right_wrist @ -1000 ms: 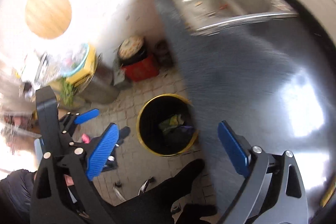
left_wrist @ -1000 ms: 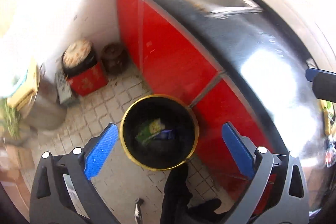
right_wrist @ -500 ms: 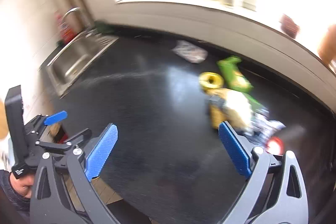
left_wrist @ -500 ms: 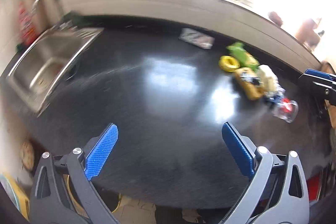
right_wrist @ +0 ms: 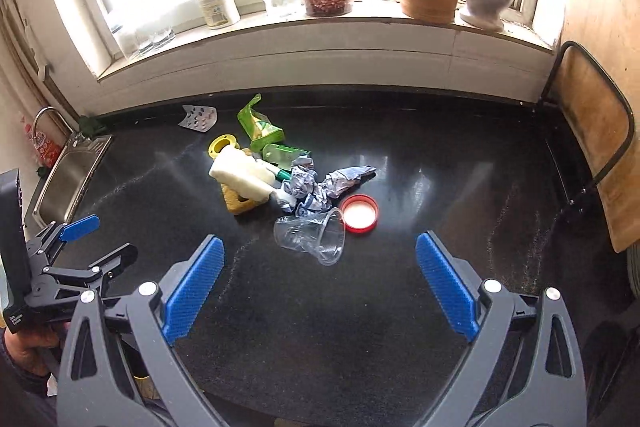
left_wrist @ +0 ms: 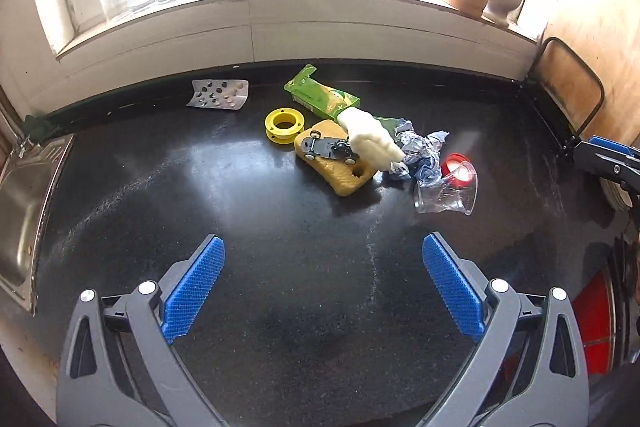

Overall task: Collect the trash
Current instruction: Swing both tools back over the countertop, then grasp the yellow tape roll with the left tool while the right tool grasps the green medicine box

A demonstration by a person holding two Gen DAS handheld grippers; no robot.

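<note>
Both grippers, left gripper [left_wrist: 323,287] and right gripper [right_wrist: 320,287], are held spread, nothing grasped; crumpled clear plastic cup [right_wrist: 312,235] and remaining litter uncollected mid-worktop [right_wrist: 440,179].

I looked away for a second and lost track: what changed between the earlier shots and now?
Both grippers swung up from the floor bin to face the black countertop and its trash pile, with the clear cup and red lid nearest. Nothing was picked up or dropped: left gripper and right gripper stayed open and empty throughout.

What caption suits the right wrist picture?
Open right tongs hover above a clear plastic cup beside a red lid on the black counter.
</note>
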